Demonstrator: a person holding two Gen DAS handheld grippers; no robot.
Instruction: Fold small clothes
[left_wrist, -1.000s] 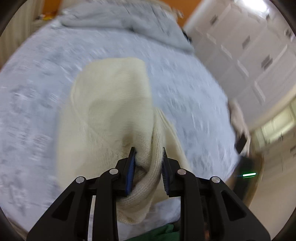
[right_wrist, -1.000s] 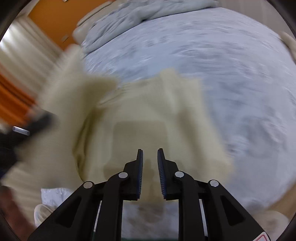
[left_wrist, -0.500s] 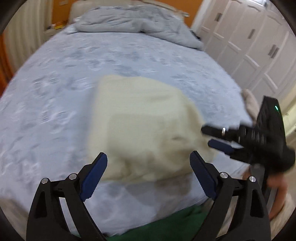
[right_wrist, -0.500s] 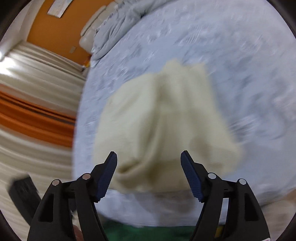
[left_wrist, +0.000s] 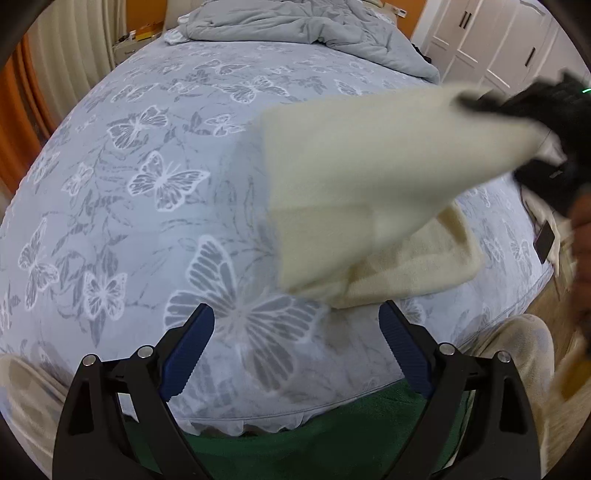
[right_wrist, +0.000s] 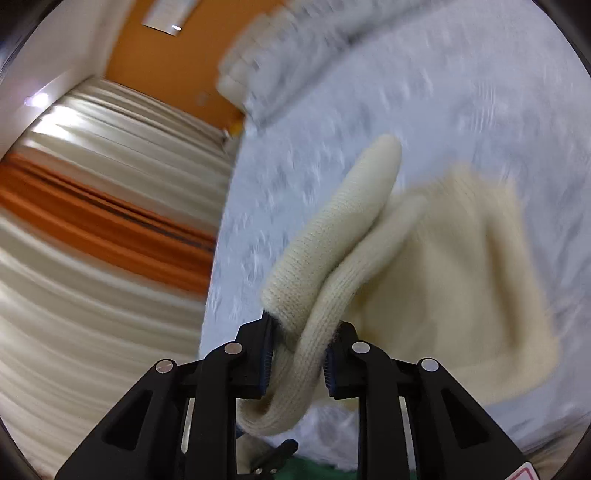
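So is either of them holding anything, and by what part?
The right gripper is closing on a folded edge of the cream knit. The left gripper is open and empty.

I get even, soft indoor light, fisheye bending at the rims, and heavy motion blur across the right wrist view.
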